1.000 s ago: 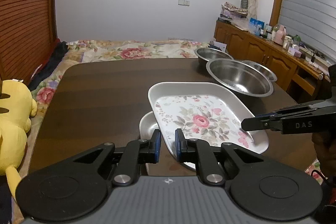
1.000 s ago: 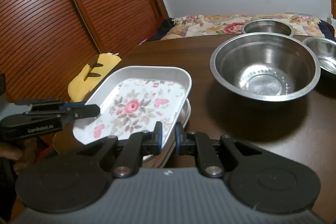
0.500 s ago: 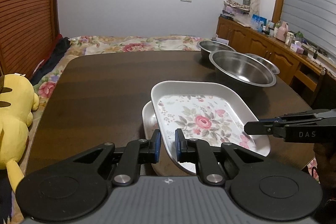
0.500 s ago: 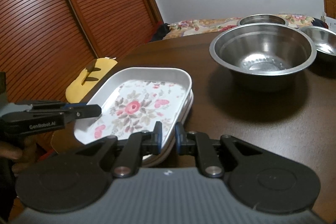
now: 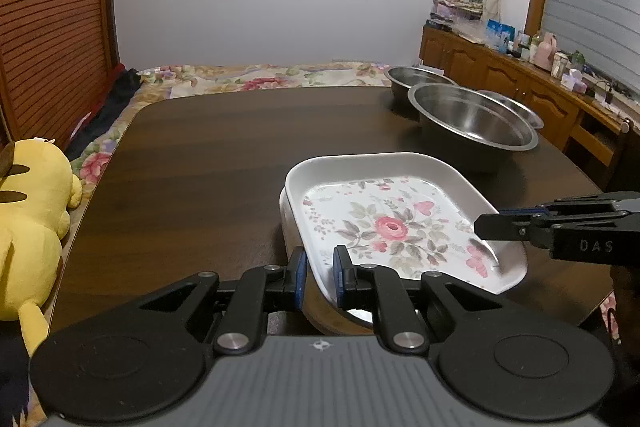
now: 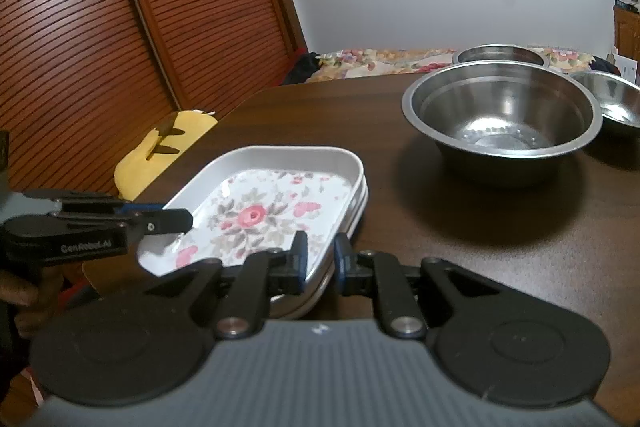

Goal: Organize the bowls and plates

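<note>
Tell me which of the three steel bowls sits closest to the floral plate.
The largest steel bowl, the front one: it stands just beyond the floral plate. The far bowl lies behind it, and the right-hand bowl beside it, farther off.

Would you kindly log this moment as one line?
left gripper: shut on floral tray | right gripper: shut on floral tray | steel bowls: untouched

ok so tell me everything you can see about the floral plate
The floral plate is a white rounded-rectangle dish with raised walls and a pink rose with leaves printed inside. It looks like melamine or enamel. It sits nested on another white plate near the table edge. Both the left gripper and right gripper grip its rim.
</note>
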{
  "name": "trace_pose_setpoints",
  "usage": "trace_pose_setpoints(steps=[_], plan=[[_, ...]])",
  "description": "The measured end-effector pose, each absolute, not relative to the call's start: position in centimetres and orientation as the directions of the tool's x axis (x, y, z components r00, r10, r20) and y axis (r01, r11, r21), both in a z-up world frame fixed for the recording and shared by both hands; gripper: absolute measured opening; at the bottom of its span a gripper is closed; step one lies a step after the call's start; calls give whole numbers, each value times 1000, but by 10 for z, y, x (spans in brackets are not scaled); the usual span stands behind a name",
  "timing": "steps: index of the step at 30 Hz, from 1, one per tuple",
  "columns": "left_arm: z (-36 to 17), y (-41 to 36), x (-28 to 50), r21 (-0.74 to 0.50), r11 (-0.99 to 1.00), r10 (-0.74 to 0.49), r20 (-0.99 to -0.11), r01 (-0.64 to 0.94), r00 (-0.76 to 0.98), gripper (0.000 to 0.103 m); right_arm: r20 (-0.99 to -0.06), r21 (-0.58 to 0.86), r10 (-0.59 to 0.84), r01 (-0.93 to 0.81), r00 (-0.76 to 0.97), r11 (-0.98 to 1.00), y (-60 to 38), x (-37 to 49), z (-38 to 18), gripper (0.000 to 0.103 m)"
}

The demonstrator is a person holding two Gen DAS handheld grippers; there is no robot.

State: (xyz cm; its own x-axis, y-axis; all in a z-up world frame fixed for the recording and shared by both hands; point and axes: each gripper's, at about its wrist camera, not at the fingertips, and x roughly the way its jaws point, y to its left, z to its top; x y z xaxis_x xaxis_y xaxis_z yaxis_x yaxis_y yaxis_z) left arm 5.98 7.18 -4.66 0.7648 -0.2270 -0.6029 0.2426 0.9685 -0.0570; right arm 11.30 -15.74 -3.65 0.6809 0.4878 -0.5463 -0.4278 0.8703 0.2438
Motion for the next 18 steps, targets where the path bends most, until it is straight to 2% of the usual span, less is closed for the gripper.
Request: trace_pose_setpoints(steps=[18], plan=[[-58, 73, 61, -31, 973, -200, -604, 227, 771, 16, -544, 234, 483, -428, 687, 873, -157, 112, -41, 17]])
